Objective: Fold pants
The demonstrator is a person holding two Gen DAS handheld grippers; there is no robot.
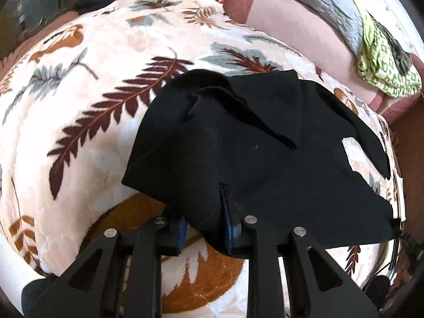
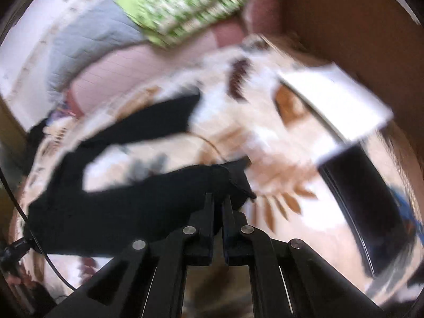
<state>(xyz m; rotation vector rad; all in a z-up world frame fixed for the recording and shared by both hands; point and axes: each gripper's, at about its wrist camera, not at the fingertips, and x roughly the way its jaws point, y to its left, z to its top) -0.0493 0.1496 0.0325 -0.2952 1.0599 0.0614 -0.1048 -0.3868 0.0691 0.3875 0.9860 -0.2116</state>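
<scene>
Folding barely begun: we pinch the black pants (image 1: pixel 238 137) with both the left gripper (image 1: pixel 205 228) and right gripper (image 2: pixel 217 204), legs still splayed over the blanket (image 1: pixel 87 122).

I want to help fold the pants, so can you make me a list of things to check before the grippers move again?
1. Left gripper has the black fabric pants: cannot tell. The fingers stand apart with cloth draped between them; a firm pinch is not visible.
2. Right gripper has the pants: ok. Its fingers are close together on the cloth.
3. Pants lie flat: not ok. A raised wrinkle shows in the left wrist view.
4. Legs lined up: not ok. The two legs spread apart in the right wrist view.
5. Pants rest on the cream leaf-print fleece blanket: ok.
6. Right wrist view sharp: not ok, blurred.
</scene>
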